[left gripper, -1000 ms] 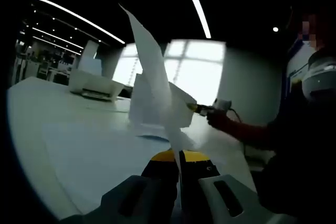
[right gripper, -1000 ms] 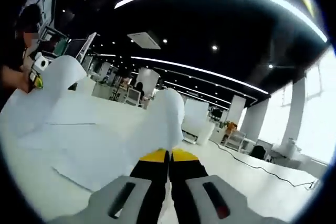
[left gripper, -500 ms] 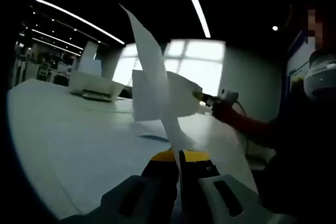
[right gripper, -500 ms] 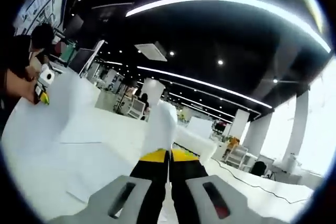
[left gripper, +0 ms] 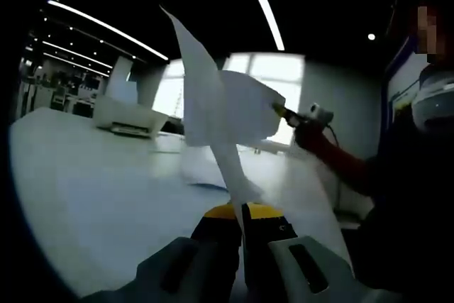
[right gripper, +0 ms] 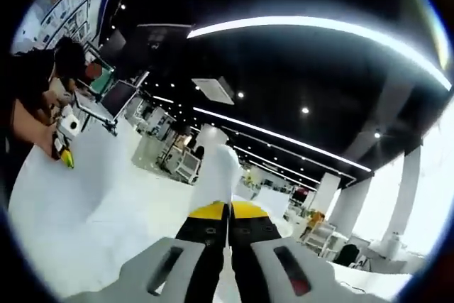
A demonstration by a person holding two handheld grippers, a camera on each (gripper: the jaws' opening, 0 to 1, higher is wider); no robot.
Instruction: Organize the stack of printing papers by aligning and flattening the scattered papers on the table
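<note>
Paper is up in the air at this moment: thin white printing sheets (left gripper: pixel 213 104) rise from the lower centre of the left gripper view toward its upper middle, pinched edge-on between the yellow-tipped jaws of the left gripper (left gripper: pixel 243 212), which are closed narrow on the lower edge. At the right of that view, the right gripper (left gripper: pixel 284 113) grips the far side of the same paper, with the person's hand (left gripper: pixel 310 136) behind it. In the right gripper view the white sheet (right gripper: pixel 106 204) spreads from the bottom centre to the left, where the left gripper (right gripper: pixel 65 157) shows at its far corner; the right gripper's own jaws (right gripper: pixel 228 209) are closed tight on a curled edge.

Below, the flat white table (left gripper: pixel 85 182) carries more loose white sheets (left gripper: pixel 202 174) near the middle of the left view, though how many is hard to tell. A white printer (left gripper: pixel 128 116) sits at centre left.

The held paper spans gripper to gripper, its long axis running between them, and it hangs above the table, so lowering both ends evenly is likely what matters next.
</note>
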